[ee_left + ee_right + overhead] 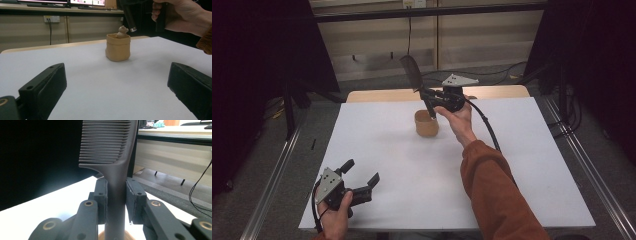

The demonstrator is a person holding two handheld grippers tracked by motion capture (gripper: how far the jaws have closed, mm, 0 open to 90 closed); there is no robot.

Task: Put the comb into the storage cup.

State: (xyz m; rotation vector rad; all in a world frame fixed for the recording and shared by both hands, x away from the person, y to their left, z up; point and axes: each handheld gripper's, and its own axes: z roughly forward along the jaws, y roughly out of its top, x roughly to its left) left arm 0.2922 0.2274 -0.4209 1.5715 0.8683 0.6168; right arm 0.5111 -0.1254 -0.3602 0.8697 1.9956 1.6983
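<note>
Right arm: in the high view the orange sleeve (pixel 494 195) comes in from the bottom right and runs diagonally up toward the table's middle, the forearm stretched well forward.
Right hand: the right hand (pixel 458 119) is wrapped around the body of its tool from below, wrist bent slightly, just beside and above the cup.
Right gripper: the right gripper (pixel 428 96) points to the left of the high view, its grey plate on top; its jaws are pinched on the handle of the comb, both pads pressed flat against it as the right gripper view shows.
Comb: the dark comb (pixel 110 147) stands nearly upright in that grip, teeth end up and leaning a little away, handle end pointing down; in the left gripper view its lower tip hangs just above the cup's rim, close to the small figure, and I cannot tell whether it touches.
Cup: the tan cup (pixel 118 47) sits upright on the white table (pixel 377 145), a little beyond its centre, with a small tan figure (pixel 122 31) poking out of the top.
Left hand: the left hand (pixel 336 217) is low at the near left edge of the table, holding its tool from below.
Left gripper: the left gripper (pixel 361 176) lies close to the tabletop, aimed toward the cup but well apart from it, jaws spread wide with only bare table between them.
</note>
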